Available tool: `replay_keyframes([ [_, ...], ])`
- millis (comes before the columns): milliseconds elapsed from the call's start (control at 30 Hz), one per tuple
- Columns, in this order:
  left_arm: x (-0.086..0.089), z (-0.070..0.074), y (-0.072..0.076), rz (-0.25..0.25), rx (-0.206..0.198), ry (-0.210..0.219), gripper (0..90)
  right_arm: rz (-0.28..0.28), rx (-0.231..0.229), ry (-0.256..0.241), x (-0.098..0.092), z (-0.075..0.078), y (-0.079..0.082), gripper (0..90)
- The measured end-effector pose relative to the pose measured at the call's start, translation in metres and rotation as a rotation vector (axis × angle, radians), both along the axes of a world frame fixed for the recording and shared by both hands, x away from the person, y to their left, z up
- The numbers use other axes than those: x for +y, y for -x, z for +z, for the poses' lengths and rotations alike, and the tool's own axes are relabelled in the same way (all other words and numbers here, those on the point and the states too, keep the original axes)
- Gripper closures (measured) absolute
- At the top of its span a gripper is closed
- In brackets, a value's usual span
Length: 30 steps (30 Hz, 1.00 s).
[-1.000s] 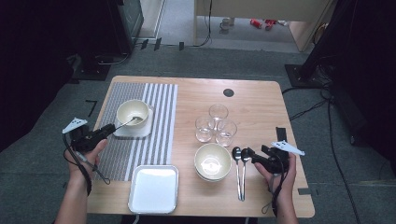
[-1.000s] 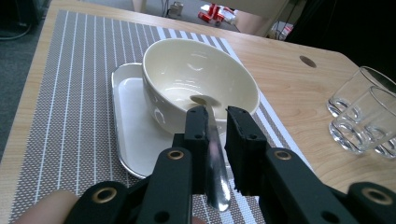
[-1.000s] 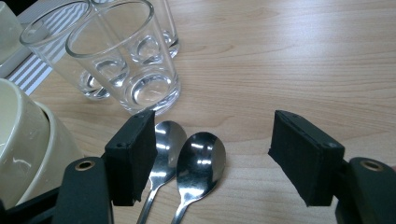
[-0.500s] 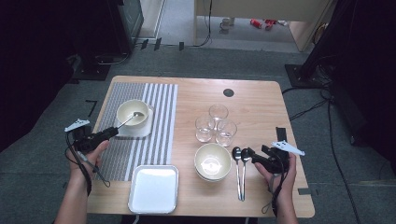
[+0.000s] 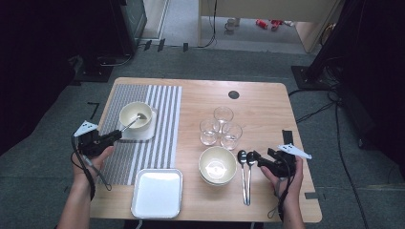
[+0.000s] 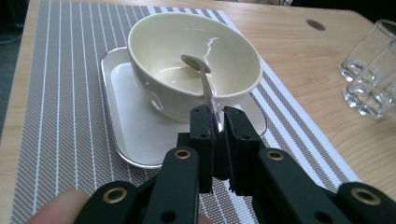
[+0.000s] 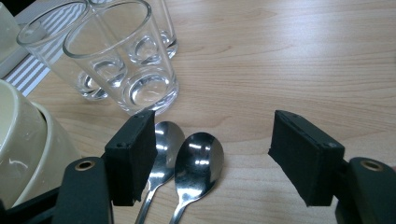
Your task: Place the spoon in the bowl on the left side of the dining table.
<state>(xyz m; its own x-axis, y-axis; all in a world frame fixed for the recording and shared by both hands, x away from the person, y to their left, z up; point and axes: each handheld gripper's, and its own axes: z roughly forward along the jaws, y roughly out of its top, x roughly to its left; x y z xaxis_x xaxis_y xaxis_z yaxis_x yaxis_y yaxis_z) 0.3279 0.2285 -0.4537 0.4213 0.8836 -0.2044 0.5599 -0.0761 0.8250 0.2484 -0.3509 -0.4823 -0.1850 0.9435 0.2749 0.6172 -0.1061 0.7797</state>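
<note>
A cream bowl [image 5: 130,112] [image 6: 154,51] stands on a small white tray [image 5: 143,136] [image 6: 126,135] on the striped placemat [image 5: 162,105]. A metal spoon [image 5: 133,121] [image 6: 198,65] leans inside it. My left gripper [image 5: 114,135] [image 6: 217,123] is shut on the spoon's handle just outside the bowl's rim. At the right, my right gripper [image 5: 257,160] [image 7: 215,140] is open. It hovers low over the heads of two spoons [image 5: 246,176] [image 7: 198,161] lying side by side on the wood.
Two stacked cream bowls [image 5: 217,164] [image 7: 23,149] sit just left of the loose spoons. Three clear glasses [image 5: 222,126] [image 7: 126,60] cluster behind them. A larger white tray [image 5: 157,191] lies at the front edge. A dark round hole [image 5: 233,95] marks the back of the table.
My left gripper has shifted very slightly while keeping hold of the spoon handle. The right gripper has stayed in place, open over the two spoons.
</note>
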Motion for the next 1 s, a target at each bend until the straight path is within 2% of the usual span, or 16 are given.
replay_keyframes([
  [100,-0.002,0.001,0.000,-0.018,-0.006,-0.008,83.9,0.000,0.000,0.000,0.000,0.000,0.000,31.7],
  [200,-0.002,0.001,0.001,-0.026,-0.004,0.012,84.0,0.000,0.000,0.000,0.000,0.000,0.000,31.7],
  [333,0.002,0.000,0.000,-0.004,0.019,0.094,81.8,0.000,0.000,0.000,0.000,0.000,0.000,31.7],
  [400,0.004,-0.002,-0.001,0.008,0.038,0.122,73.3,0.000,0.000,0.001,0.000,0.000,0.000,31.7],
  [500,0.008,-0.002,-0.002,0.021,0.049,0.186,67.8,-0.001,0.001,0.001,0.000,0.000,0.000,31.7],
  [667,0.017,-0.001,-0.002,0.062,0.053,0.270,64.9,0.000,0.002,0.004,0.000,0.000,0.000,31.8],
  [800,0.022,-0.001,-0.002,0.087,0.060,0.303,65.6,0.002,0.004,0.004,0.001,-0.001,0.000,31.8],
  [1000,0.024,-0.008,-0.005,0.097,0.113,0.329,69.7,0.003,0.004,0.006,0.002,-0.002,-0.001,31.8],
])
